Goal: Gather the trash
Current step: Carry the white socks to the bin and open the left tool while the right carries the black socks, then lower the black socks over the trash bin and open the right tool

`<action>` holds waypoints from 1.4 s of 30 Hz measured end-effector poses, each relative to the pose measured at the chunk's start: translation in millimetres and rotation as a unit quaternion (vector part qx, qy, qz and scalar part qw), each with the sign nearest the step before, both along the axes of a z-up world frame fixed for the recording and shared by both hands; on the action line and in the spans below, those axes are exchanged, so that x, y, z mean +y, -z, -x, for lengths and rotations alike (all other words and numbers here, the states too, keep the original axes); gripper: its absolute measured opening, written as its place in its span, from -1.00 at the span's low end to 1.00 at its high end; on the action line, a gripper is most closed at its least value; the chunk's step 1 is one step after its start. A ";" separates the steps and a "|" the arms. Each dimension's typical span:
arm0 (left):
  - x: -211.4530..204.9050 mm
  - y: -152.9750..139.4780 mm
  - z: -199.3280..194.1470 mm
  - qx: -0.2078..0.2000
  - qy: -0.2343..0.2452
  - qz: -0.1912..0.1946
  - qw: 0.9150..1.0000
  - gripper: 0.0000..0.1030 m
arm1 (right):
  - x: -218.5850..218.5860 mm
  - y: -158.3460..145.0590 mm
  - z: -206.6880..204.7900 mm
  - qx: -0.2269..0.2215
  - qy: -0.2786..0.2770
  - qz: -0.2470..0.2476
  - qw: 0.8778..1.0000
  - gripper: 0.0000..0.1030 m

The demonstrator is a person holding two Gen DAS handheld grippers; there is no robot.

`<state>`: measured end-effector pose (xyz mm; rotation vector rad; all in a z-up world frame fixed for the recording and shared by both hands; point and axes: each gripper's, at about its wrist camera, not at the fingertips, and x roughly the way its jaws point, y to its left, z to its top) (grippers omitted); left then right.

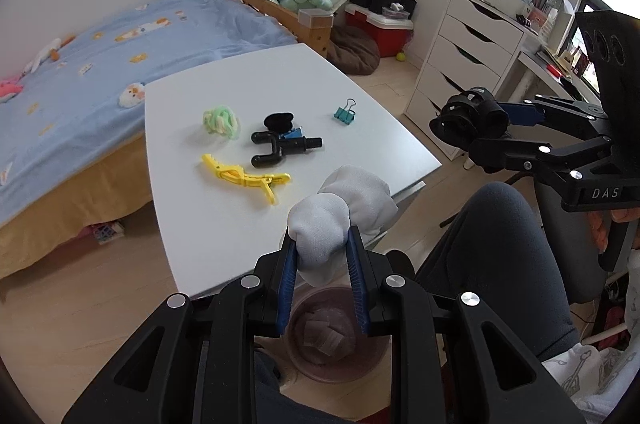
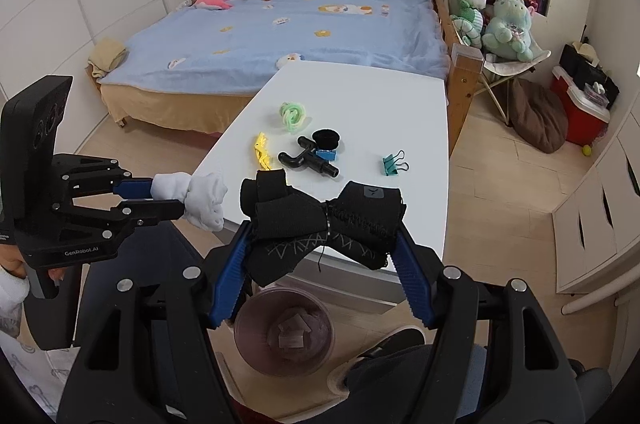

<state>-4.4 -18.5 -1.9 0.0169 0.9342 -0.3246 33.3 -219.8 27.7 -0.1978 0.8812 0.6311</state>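
Note:
My left gripper is shut on a balled white sock, held above the near edge of the white table; it also shows in the right wrist view with the white sock. My right gripper is shut on a bundled black sock, also over the table's near edge; it shows in the left wrist view. A translucent pink trash bin with paper scraps stands on the floor below both grippers, and shows in the left wrist view.
On the table lie a green hair tie, a yellow clip, a black pipe fitting, a black scrunchie and a teal binder clip. A bed stands behind, white drawers at the right.

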 end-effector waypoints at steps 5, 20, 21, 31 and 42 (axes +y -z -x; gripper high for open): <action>-7.5 3.6 10.3 0.005 0.008 -0.002 1.000 -0.53 | -1.9 4.5 7.5 0.006 -0.001 -0.001 1.000 0.30; -9.8 8.9 28.1 0.003 0.002 0.006 1.000 0.74 | -2.2 6.7 25.3 0.010 -0.003 -0.003 1.000 0.30; -8.5 8.3 28.5 0.000 -0.005 0.004 1.000 0.80 | -2.3 6.6 25.9 0.010 -0.003 -0.003 1.000 0.30; 9.3 -0.4 31.5 -0.030 -0.055 -0.004 0.998 0.85 | -1.4 8.2 33.2 0.012 -0.007 -0.003 1.000 0.30; 34.8 -5.7 35.7 -0.042 -0.088 -0.002 0.995 0.85 | 10.3 18.7 47.4 0.025 -0.035 0.005 0.999 0.30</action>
